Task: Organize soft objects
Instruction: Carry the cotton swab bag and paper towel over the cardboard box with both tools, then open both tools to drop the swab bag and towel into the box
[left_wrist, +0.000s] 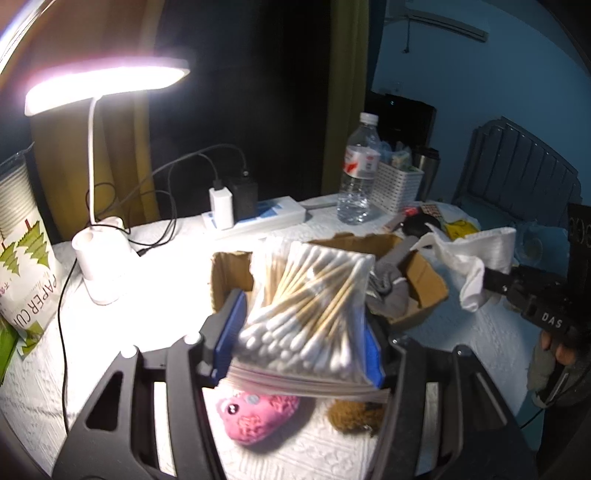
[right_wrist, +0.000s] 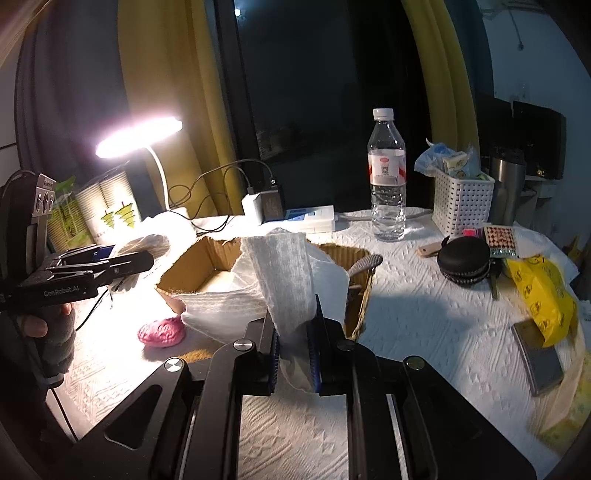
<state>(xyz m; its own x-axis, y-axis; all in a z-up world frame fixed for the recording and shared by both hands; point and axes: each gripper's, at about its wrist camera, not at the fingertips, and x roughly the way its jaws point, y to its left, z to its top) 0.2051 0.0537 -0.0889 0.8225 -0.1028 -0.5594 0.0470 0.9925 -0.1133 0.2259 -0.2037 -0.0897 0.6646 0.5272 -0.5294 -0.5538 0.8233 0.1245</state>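
Note:
My left gripper (left_wrist: 301, 332) is shut on a clear bag of cotton swabs (left_wrist: 310, 306) and holds it above the near edge of the open cardboard box (left_wrist: 424, 280). My right gripper (right_wrist: 293, 354) is shut on a white gauze cloth (right_wrist: 284, 277) held just in front of the same box (right_wrist: 192, 266); the cloth also shows in the left wrist view (left_wrist: 476, 254). Grey fabric (left_wrist: 388, 291) lies inside the box. A pink plush toy (left_wrist: 258, 413) and a brown plush toy (left_wrist: 354, 413) lie on the white tablecloth under my left gripper. The pink toy (right_wrist: 162, 332) sits left of the box.
A lit desk lamp (left_wrist: 99, 254) stands at the left beside a paper cup pack (left_wrist: 26, 258). Behind the box are a power strip (left_wrist: 255, 218), a water bottle (right_wrist: 387, 177) and a white basket (right_wrist: 461, 203). A black round case (right_wrist: 465, 262), a yellow bag (right_wrist: 543, 295) and a phone (right_wrist: 539, 358) lie to the right.

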